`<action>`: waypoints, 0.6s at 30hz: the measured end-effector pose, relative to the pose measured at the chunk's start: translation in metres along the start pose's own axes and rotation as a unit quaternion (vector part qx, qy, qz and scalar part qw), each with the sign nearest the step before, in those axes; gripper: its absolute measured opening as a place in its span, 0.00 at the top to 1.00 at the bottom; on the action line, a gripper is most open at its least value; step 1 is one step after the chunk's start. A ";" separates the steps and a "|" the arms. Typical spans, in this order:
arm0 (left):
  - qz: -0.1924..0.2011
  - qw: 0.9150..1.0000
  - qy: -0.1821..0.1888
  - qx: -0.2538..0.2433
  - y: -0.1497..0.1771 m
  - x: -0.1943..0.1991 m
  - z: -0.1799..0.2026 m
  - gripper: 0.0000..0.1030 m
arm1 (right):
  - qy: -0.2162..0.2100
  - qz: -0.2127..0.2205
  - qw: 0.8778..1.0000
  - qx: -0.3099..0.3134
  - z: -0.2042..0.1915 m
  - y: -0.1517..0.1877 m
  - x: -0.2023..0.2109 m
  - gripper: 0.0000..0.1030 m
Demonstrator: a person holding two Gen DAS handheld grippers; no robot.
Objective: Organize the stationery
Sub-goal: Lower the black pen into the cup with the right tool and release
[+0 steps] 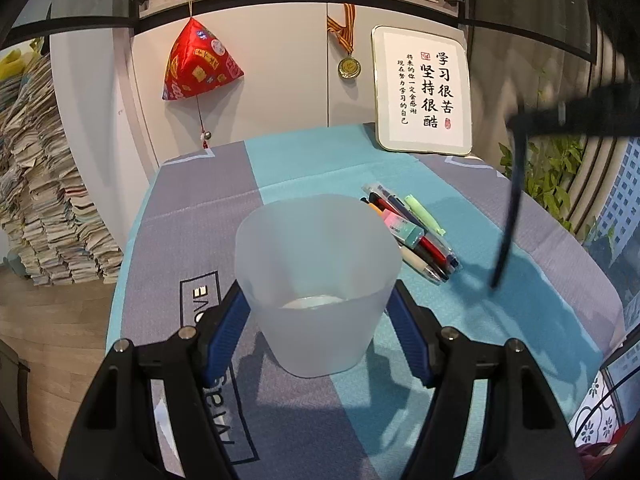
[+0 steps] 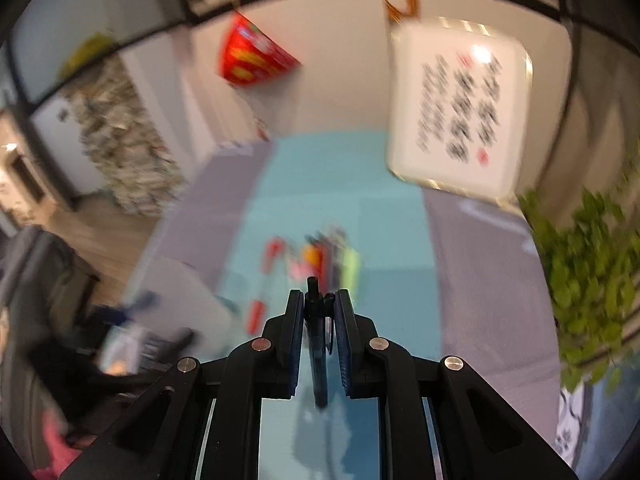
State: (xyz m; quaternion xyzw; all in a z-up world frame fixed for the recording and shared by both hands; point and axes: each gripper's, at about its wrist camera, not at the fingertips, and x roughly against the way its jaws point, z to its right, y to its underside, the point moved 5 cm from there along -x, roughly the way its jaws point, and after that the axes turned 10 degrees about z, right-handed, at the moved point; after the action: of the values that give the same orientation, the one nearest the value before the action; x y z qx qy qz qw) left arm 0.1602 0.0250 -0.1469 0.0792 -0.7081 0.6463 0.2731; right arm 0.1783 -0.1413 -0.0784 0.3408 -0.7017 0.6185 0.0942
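Two tongs are at work over a desk (image 1: 200,216) covered in a grey and teal cloth. The left tongs (image 1: 318,314) are clenched on a frosted plastic cup (image 1: 316,272); one blue pad (image 1: 226,332) presses each side of the cup's lower half, and the cup stands upright on the cloth with its mouth open and nothing visible inside it.

Just behind and to the right of the cup lies a bundle of pens (image 1: 424,246), packed side by side in a loose heap. Among them are a pale green highlighter (image 1: 424,214), a red pen and a pink and mint eraser (image 1: 402,229) lying on top. In the right wrist view the same heap (image 2: 320,258) is a blur of colour on the teal strip.

The right tongs (image 2: 319,310) are clenched on a dark pen (image 2: 318,344), which runs lengthwise between the blue pads with its tip sticking out past the fingertips. From the left wrist view that pen (image 1: 508,236) hangs slanted in the air, well above the cloth and to the right of the heap, with its shadow on the teal patch below.

At the back of the desk a framed calligraphy board (image 1: 422,90) leans against the cupboard. A red pyramid-shaped ornament (image 1: 198,64) and a medal (image 1: 349,67) hang on the cupboard doors, and a green plant (image 1: 556,172) stands at the right edge.
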 end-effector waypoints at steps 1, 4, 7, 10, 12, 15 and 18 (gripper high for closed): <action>0.001 1.000 -0.001 -0.002 0.000 0.000 0.000 0.34 | -0.014 0.007 1.000 0.003 -0.010 -0.007 0.002 0.84; 0.001 1.000 0.000 -0.003 0.000 0.000 -0.001 0.34 | -0.035 0.032 0.999 0.018 -0.037 -0.027 0.006 0.84; 0.000 1.000 0.001 0.001 0.000 0.001 -0.002 0.34 | -0.051 0.065 0.996 0.035 -0.060 -0.049 0.017 0.84; 0.001 1.000 0.000 0.000 0.000 0.001 -0.001 0.34 | -0.079 0.084 0.992 0.044 -0.081 -0.061 0.026 0.84; 0.001 1.000 0.000 0.000 0.000 0.001 -0.001 0.34 | -0.092 0.082 0.991 0.050 -0.092 -0.063 0.021 0.84; 0.001 1.000 -0.002 0.002 0.001 0.002 -0.002 0.34 | -0.103 0.063 0.991 0.052 -0.100 -0.057 0.002 0.84; 0.000 1.000 -0.002 0.001 0.001 0.002 -0.002 0.34 | -0.108 0.030 0.992 0.050 -0.101 -0.039 -0.022 0.84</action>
State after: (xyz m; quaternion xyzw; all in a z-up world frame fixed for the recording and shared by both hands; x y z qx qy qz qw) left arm 0.1582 0.0274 -0.1471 0.0811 -0.7081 0.6469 0.2713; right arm 0.1882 -0.0390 -0.0375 0.3885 -0.6861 0.6149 -0.0181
